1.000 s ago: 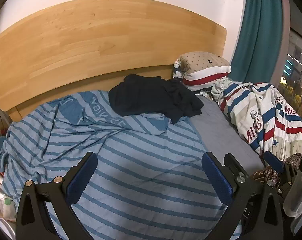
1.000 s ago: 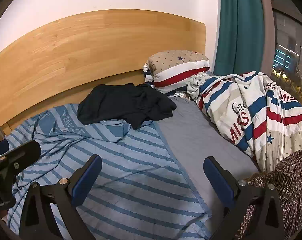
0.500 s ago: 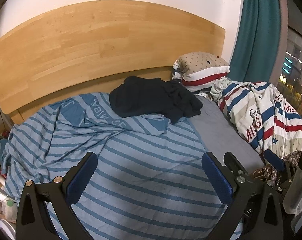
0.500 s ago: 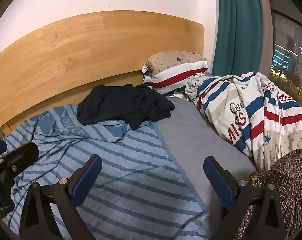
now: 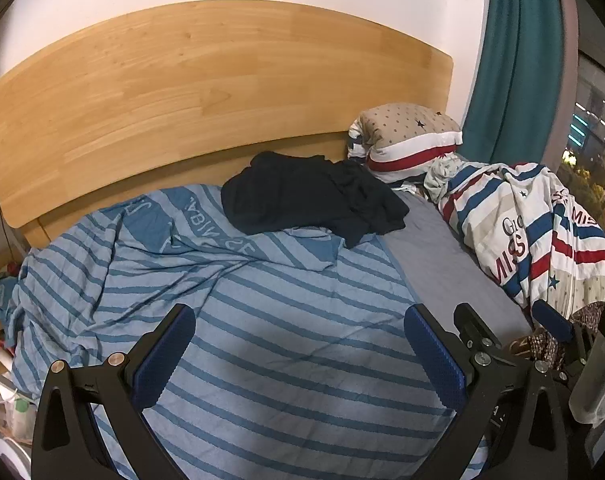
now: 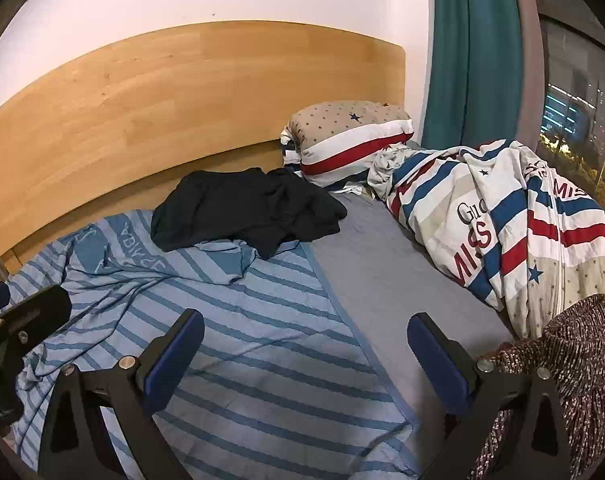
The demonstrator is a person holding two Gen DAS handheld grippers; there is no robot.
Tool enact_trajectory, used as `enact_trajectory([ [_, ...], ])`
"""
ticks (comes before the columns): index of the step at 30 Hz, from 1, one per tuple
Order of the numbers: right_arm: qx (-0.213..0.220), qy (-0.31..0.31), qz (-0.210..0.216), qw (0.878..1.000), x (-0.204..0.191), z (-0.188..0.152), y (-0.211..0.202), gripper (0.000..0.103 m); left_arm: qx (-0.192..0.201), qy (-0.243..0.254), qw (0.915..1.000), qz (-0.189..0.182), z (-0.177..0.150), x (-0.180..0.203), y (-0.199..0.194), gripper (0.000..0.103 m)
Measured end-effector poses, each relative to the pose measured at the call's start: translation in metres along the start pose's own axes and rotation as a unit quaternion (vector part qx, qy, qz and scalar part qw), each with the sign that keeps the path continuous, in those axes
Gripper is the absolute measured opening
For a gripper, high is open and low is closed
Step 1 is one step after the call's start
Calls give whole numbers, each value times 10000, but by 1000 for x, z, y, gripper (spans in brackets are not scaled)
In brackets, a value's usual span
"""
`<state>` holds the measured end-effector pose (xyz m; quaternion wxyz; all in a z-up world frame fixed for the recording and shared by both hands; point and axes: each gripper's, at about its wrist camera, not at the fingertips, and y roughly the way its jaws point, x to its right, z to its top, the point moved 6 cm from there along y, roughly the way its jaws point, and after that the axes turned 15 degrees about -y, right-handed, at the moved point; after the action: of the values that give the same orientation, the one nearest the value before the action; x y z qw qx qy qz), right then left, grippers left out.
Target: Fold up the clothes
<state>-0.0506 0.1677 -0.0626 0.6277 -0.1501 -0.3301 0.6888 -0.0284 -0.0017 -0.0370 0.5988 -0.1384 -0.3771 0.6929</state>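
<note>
A crumpled dark navy garment (image 5: 314, 196) (image 6: 250, 210) lies near the wooden headboard, partly on a blue striped blanket (image 5: 262, 320) (image 6: 242, 320) that covers the left of the bed. My left gripper (image 5: 298, 320) hovers open above the blanket, well short of the garment, nothing between its blue pads. My right gripper (image 6: 306, 324) is also open and empty, over the blanket's right edge. The right gripper's side shows in the left wrist view at the far right (image 5: 550, 316); the left gripper's side shows in the right wrist view at the far left.
A star-patterned pillow (image 6: 346, 136) rests against the headboard (image 6: 182, 92). A red, white and blue striped duvet (image 6: 502, 220) is bunched along the right by a teal curtain (image 6: 474, 52) and window. Grey sheet (image 6: 382, 264) shows between. A brown speckled fabric (image 6: 574, 360) lies at lower right.
Both grippers have drawn back and tilted slightly, so the bed sits a little lower and farther in both views. Nothing on the bed has moved; both stay open.
</note>
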Motion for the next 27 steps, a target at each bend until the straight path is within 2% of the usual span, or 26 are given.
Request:
enact_trajectory([
  [8,-49,-13,15,10000,-1,-1,9,103,-87,-40,9999,45,-1,-1,15,103],
  [13,-144,12,46,9999,-1,-3,27,103,-238,-85,9996,98,0,-4,42,103],
  [18,-256,-52,65,9996,-1,0,59,103,-353,-207,9991,110,10,-9,79,103],
  [22,-274,-117,53,9995,-1,9,89,103,-523,-308,9980,200,22,-14,125,103],
  [27,-331,-192,89,9992,-6,28,149,103,-647,-415,9966,287,40,-17,186,103],
])
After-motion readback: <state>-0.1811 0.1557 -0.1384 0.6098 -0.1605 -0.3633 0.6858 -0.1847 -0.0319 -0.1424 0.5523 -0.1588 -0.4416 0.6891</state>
